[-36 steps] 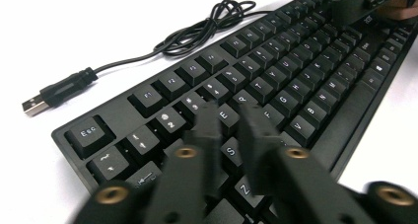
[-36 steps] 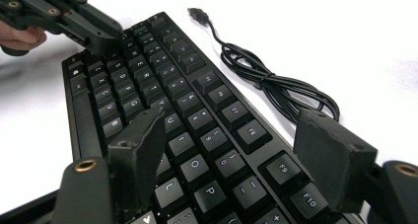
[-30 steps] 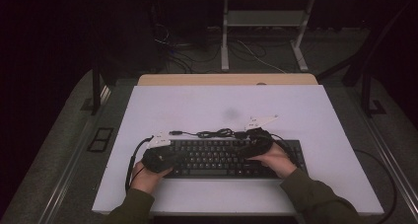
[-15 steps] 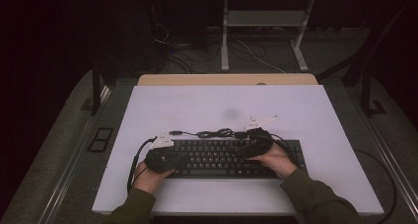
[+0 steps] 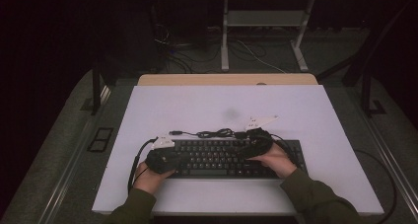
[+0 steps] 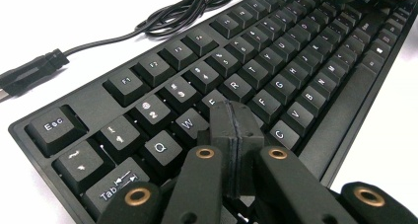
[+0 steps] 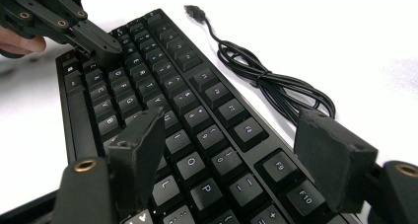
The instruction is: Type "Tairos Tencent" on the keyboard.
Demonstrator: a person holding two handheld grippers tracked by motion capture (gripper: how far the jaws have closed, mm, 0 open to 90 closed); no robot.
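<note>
Now pressing with the left hand-held gripper (image 6: 235,135), jaws closed together on nothing, onto the keyboard (image 5: 224,157) (mid-table (image 5: 222,105), cable (image 7: 268,78) behind); right hand-held gripper (image 7: 231,155) hovering agape, empty; next, probably aiming another key.

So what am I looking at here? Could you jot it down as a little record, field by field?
Setting: white table in a dark room
Main thing: black keyboard, lying flat
Cable: keyboard cable, coiled loosely behind the keyboard, plug lying free on the table
Left gripper: jaws shut, tips over the keys near E and D
Right gripper: jaws open, nothing between the pads, above the keyboard's right half
Person: a hand holds each gripper
</note>
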